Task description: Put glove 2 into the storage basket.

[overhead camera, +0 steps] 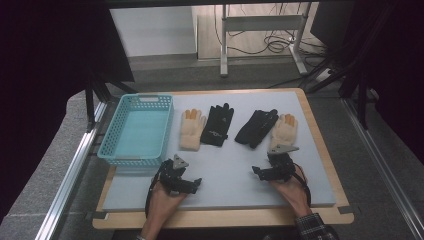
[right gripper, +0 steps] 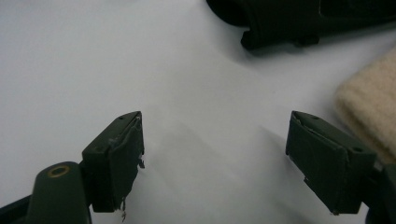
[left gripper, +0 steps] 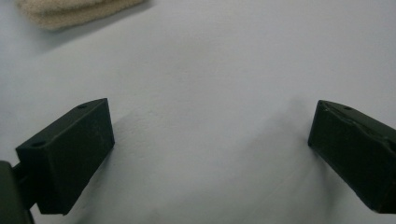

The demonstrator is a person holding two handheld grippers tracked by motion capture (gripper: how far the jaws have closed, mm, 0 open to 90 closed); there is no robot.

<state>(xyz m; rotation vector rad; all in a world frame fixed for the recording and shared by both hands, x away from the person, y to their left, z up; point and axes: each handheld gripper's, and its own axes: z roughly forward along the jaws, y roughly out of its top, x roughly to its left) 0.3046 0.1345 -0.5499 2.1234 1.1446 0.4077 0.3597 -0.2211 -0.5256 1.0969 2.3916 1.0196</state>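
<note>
Four gloves lie in a row on the pale grey mat point(overhead camera: 225, 165): a beige glove point(overhead camera: 192, 129), a black glove point(overhead camera: 218, 125), a second black glove point(overhead camera: 256, 127) and a second beige glove point(overhead camera: 283, 131). My left gripper point(overhead camera: 192, 184) rests on the mat near the front, below the left beige glove, whose cuff point(left gripper: 74, 11) shows at the top of the left gripper view. Its jaws point(left gripper: 210, 135) stand open over bare mat. My right gripper point(overhead camera: 261, 172) sits just below the right pair, open point(right gripper: 215, 140), with the beige glove point(right gripper: 373, 107) beside one jaw and the black glove point(right gripper: 299, 18) ahead.
A turquoise mesh basket point(overhead camera: 111, 132) stands at the table's left, holding nothing I can see. The mat lies on a wooden tabletop point(overhead camera: 320, 130) with metal rails on either side. Desk legs and cables point(overhead camera: 270, 42) are on the floor beyond.
</note>
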